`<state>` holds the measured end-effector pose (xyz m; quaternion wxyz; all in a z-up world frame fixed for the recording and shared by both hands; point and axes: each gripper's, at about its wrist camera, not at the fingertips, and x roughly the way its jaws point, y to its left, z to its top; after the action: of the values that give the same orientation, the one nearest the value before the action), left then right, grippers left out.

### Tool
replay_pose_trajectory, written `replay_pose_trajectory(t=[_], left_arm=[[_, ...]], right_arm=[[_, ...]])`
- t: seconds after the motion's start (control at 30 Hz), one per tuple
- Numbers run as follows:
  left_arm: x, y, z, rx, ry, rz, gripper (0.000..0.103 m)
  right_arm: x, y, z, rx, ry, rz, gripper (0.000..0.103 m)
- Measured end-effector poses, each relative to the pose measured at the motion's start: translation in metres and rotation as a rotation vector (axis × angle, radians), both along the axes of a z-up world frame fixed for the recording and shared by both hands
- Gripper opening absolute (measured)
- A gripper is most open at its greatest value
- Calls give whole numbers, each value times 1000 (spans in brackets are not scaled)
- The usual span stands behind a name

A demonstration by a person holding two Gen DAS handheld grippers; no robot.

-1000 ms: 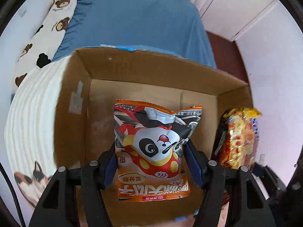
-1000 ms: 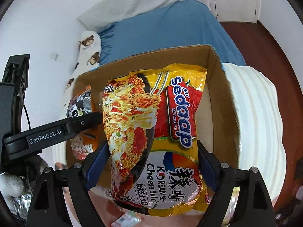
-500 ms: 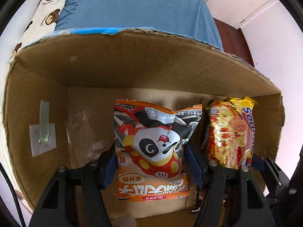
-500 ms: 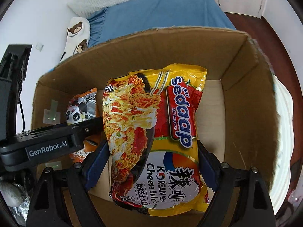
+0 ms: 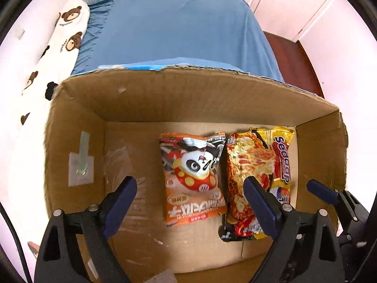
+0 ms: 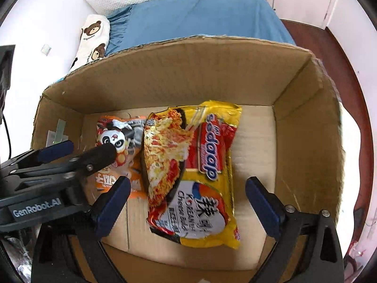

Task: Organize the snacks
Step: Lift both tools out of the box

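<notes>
Packets: two, an orange panda snack bag (image 5: 193, 179) and a yellow noodle packet (image 6: 193, 172), flat on the floor of one cardboard box (image 5: 165, 99), side by side and touching.
Axes: both run lengthwise from near wall to far wall; noodle packet to the right of the panda bag.
Left gripper (image 5: 190, 200): points down into the box, jaws just opened wide, pads clear of the panda bag, holding nothing.
Right gripper (image 6: 188, 202): angled steeply down, jaws just opened wide, noodle packet between the pads but untouched.
Surroundings: blue bedsheet (image 5: 174, 26) and bear-print pillow (image 5: 59, 47) beyond the box.
</notes>
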<state>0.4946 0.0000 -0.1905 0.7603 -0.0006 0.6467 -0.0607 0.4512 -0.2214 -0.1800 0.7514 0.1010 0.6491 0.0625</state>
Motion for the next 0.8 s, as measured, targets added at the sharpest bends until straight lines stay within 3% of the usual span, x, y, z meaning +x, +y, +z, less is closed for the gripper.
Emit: replay_pose_trajectory(t=[0.43,0.8], left_arm=[[-73,4,58,11,-150,8,93],[-119,7,101,-15,-241,-1,93]], right_arm=[[-65,-8,63,-81,-152,-30,100],[-121,-14,113,-68,-259,-68,100]])
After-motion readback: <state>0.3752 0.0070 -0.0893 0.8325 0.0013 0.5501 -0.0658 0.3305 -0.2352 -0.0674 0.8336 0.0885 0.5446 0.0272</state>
